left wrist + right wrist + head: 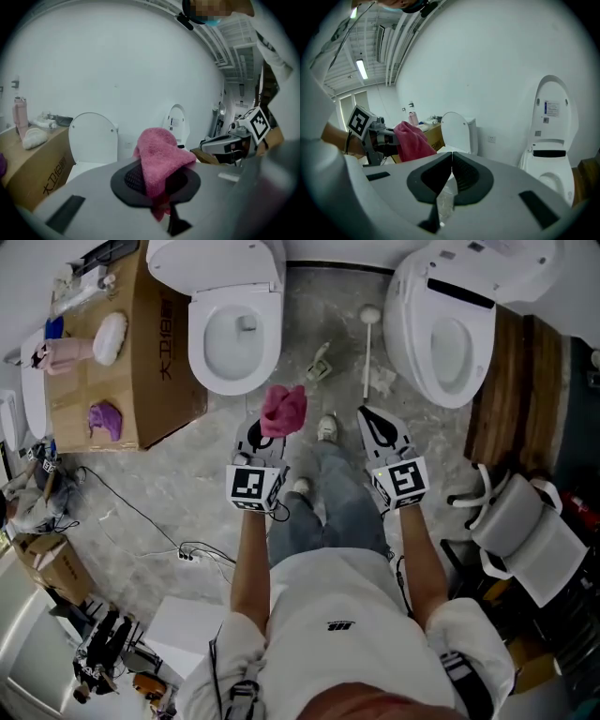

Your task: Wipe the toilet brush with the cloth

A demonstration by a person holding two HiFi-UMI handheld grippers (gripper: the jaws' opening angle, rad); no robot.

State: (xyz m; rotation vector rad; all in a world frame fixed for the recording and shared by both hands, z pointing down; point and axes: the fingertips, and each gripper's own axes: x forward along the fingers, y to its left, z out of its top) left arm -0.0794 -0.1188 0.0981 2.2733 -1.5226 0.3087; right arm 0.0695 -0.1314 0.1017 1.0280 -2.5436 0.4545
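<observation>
- Left tongs (259, 433) are clamped on the pink cloth (283, 409); right tongs (373, 420) are closed and empty.
- The toilet brush (367, 351) lies just beyond the right tongs, handle running near-to-far.

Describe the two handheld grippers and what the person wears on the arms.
The left gripper and right gripper are light grey wedge-shaped shells with black ribbed jaw pads. Each carries a white cube printed with black square markers. The white T-shirt has short sleeves that leave the forearms bare.
</observation>
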